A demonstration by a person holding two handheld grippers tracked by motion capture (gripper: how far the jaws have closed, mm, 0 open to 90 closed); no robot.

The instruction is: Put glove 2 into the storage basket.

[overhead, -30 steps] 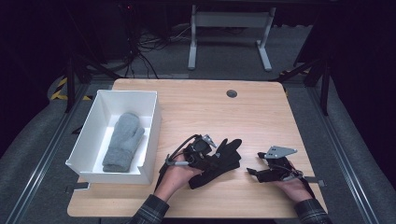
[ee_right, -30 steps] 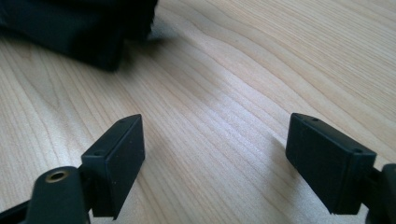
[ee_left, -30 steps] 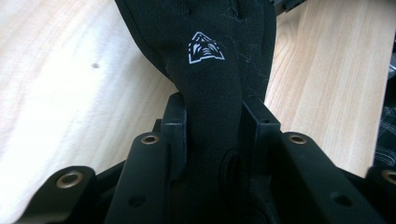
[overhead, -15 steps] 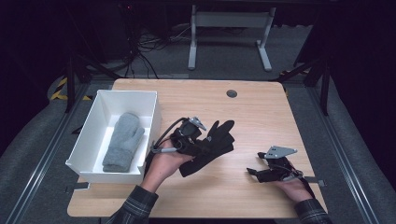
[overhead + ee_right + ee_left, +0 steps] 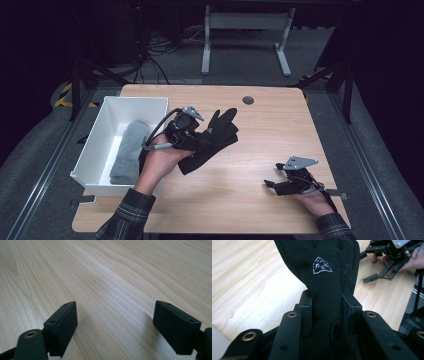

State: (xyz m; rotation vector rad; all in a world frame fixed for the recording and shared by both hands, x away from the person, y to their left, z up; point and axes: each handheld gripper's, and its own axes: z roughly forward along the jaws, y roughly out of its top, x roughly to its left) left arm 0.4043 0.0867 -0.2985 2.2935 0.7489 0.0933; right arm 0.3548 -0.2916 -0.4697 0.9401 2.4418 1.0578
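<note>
High view: the left gripper [image 5: 200, 137] pinches a black glove [image 5: 212, 140], lifted off the table [image 5: 260, 125], likely bound for the white bin [image 5: 150, 105] at nine o'clock, where a grey glove [image 5: 129, 152] lies. Left gripper view: both pads squeeze the glove's cuff. Right gripper view: the right gripper [image 5: 115, 325] rests spread and empty on the wood.

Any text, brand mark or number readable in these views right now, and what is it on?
No readable words or numbers anywhere.
Black glove, clamped in the left gripper: one white printed emblem, a rough triangle with streaks inside, no letters legible.
Grey glove in the white box: no marking visible.
Right gripper, jaws apart over the bare wooden table: no label visible.
</note>
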